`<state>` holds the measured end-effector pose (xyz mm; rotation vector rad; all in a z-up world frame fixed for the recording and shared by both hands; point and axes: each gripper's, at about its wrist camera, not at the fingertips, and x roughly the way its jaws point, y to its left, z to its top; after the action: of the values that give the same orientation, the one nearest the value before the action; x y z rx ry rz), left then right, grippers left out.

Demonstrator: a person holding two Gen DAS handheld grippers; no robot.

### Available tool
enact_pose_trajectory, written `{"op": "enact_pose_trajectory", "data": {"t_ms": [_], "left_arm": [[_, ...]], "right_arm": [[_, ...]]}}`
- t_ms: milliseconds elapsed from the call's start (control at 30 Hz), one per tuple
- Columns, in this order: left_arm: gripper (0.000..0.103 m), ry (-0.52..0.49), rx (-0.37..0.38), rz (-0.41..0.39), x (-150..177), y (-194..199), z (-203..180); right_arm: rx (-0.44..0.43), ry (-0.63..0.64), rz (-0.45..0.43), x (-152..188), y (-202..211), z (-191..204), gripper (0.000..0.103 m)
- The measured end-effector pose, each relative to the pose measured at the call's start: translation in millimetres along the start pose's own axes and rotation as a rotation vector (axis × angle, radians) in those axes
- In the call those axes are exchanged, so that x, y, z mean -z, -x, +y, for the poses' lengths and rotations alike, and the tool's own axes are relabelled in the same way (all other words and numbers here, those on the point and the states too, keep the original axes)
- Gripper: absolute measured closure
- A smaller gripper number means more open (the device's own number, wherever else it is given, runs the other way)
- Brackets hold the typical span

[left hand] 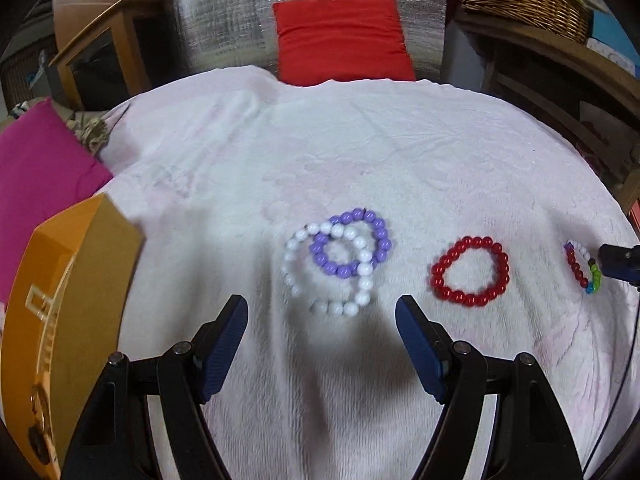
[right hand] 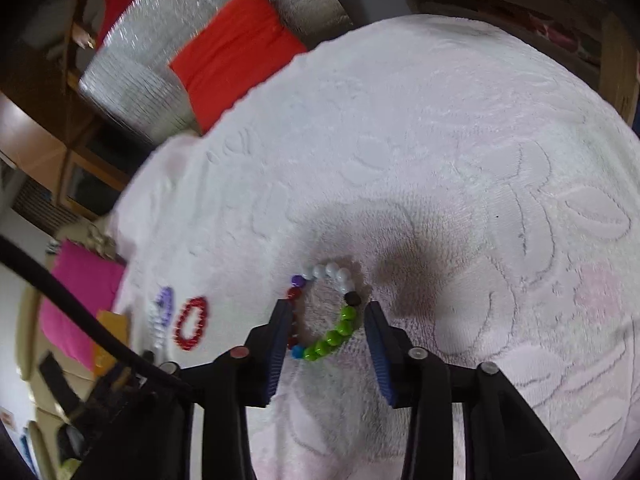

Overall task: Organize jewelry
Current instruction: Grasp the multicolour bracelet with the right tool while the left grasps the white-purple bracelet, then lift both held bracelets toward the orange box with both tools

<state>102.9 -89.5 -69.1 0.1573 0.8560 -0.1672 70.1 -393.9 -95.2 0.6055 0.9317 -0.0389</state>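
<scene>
1. right gripper (right hand: 326, 312) is down on the white towel (right hand: 460, 168), its jaws straddling the multicolour bracelet (right hand: 340, 330): left pad against the dark red beads, right pad just beside the black and green ones.
2. not clenched yet. there's a sliver of daylight on the green side, so i'd call it open around the bracelet, not gripping.
3. left gripper (left hand: 322, 316) hangs wide open and empty above the towel, just short of the white bracelet (left hand: 362, 264), which lies tangled over the purple bracelet (left hand: 378, 232).
4. red bracelet (left hand: 470, 272) sits on its own between that pair and the multicolour one; the orange box (left hand: 72, 300) waits at the left edge, likely where the pieces go.
5. doing it well, as i see it: keep the right tips low in the pile so the beads can't roll under, and pinch across one side of the loop, not the whole ring.
6. squeeze gently, since round beads squirt out under pressure.
7. lift straight up before travelling, so the loop hangs free of the towel's nap.
8. the left should take the white strand alone, or the purple may drag along.
</scene>
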Motion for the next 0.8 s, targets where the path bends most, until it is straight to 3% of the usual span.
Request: {"op": "enact_pose_trajectory", "data": {"t_ms": [233,400,433,500,533,600,700,800], "left_arm": [[0.026,0.007,0.095,0.014,-7.3,-13.3,-1.7],[0.027,0.02,0.1,0.059,-8.0,-28.7,-0.6],[0.03,0.034,0.105,0.066,-8.5,-31.2,2.1],[0.052,0.066,0.124,0.075,-8.6,-34.2,8.4],[0.056,0.071,0.125,0.072,-9.3,-34.0,10.1],[0.078,0.07,0.133,0.069,-9.5,-33.2,11.9],[0.091,0.065,0.133,0.071,-9.2,-32.2,12.6],[0.094,0.078,0.153,0.075,-8.5,-28.1,16.9]], "right_arm": [[0.185,0.127,-0.006,3.0,-19.4,18.9,0.075],[0.281,0.203,-0.031,8.5,-24.1,29.3,0.083],[0.291,0.21,-0.036,9.2,-23.8,30.0,0.085],[0.319,0.233,-0.045,10.9,-23.5,31.5,0.09],[0.325,0.239,-0.047,8.9,-26.9,34.7,0.09],[0.328,0.241,-0.054,9.2,-25.8,34.8,0.091],[0.324,0.231,-0.06,10.4,-22.7,34.3,0.091],[0.292,0.205,-0.063,10.7,-19.1,34.6,0.092]]}}
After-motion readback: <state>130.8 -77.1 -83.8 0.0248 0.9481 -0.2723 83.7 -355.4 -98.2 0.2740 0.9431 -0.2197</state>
